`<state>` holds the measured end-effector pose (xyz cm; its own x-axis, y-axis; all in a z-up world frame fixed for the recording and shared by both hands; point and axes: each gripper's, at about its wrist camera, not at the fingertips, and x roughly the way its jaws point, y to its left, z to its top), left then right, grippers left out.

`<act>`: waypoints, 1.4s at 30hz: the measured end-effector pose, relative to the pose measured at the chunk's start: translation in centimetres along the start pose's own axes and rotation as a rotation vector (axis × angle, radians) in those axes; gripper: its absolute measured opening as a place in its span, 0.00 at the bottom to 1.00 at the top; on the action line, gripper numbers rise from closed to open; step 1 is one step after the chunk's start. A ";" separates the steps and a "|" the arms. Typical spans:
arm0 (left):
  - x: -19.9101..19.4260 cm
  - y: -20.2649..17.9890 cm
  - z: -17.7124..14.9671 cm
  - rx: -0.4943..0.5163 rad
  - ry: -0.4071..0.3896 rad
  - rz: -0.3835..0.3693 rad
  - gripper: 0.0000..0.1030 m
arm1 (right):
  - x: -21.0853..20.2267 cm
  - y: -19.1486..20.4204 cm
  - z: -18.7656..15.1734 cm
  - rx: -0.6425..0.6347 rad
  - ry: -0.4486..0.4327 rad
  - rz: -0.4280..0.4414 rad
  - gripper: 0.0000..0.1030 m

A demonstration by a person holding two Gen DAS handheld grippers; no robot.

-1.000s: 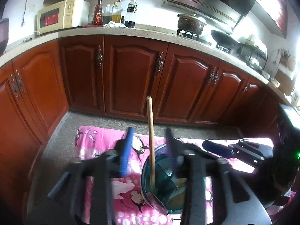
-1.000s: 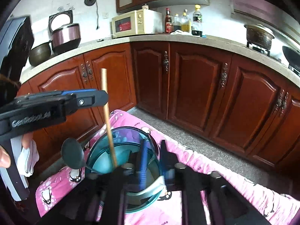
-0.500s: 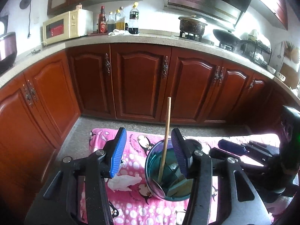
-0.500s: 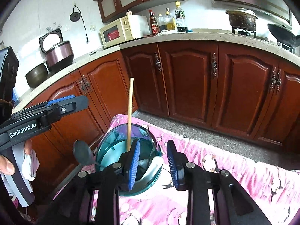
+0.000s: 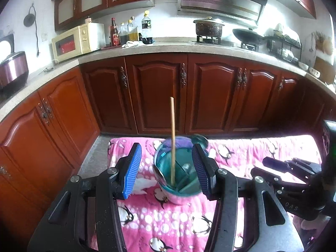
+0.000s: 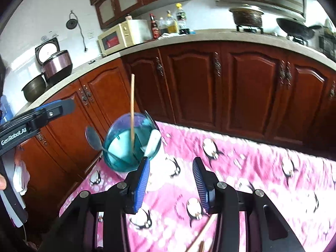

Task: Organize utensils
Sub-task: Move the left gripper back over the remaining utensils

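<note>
- The holder point(image 5: 177, 174), a teal see-through cup with dividers inside, stands on the pink penguin blanket point(image 5: 241, 153) near its far left corner.
- A wooden stick point(image 5: 172, 140) stands nearly upright in the holder, its top well above the rim.
- A metal spoon point(image 6: 93, 137) rests in the holder too, with its bowl sticking out over the left rim in my right view.
- A white piece point(image 6: 153, 141) leans against the inside of the holder's right wall; I cannot tell what it is.
- My left gripper point(image 5: 167, 170) is wide open and holds nothing; in its own view the blue pads point(image 5: 132, 169) stand on either side of the holder, and I cannot tell whether they touch it.
- My right gripper point(image 6: 171, 180) is also wide open and empty, hanging over the blanket just to the right of the holder, its left pad near the holder's base.
- Two wooden sticks point(image 6: 199, 239) lie on the blanket at the bottom edge of my right view, partly under the gripper.
- The blanket covers the surface the holder stands on; its right part in my right view is blurred.
- Behind the blanket runs a row of red-brown cabinets point(image 5: 155, 92) under a stone bench point(image 5: 168, 48).
- On the bench stand a microwave point(image 5: 77, 41), bottles point(image 5: 130, 31), a pot point(image 5: 209, 27) and a wok point(image 5: 247, 35).
</note>
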<state>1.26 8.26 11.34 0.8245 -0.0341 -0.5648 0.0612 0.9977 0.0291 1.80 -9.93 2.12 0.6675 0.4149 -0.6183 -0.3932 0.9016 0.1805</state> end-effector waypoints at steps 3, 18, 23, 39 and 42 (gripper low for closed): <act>-0.6 -1.3 -0.9 0.012 0.008 -0.005 0.48 | -0.9 -0.5 -1.0 0.019 0.005 -0.009 0.39; -0.2 -9.2 -4.7 0.077 0.096 -0.101 0.48 | -4.9 -4.3 -5.9 0.099 0.050 -0.096 0.41; 0.9 -11.2 -5.4 0.098 0.130 -0.129 0.48 | -5.4 -6.0 -6.9 0.127 0.067 -0.121 0.41; 8.7 -12.2 -9.8 -0.008 0.371 -0.333 0.48 | -3.1 -13.3 -10.4 0.229 0.181 -0.167 0.42; 10.9 -12.5 -10.9 -0.033 0.443 -0.378 0.48 | -1.5 -15.0 -10.6 0.284 0.209 -0.130 0.39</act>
<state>3.43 -3.90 -4.16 0.4344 -0.3677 -0.8222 0.2819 0.9225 -0.2636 0.02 -25.36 -7.75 0.5458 0.2870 -0.7873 -0.1029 0.9554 0.2769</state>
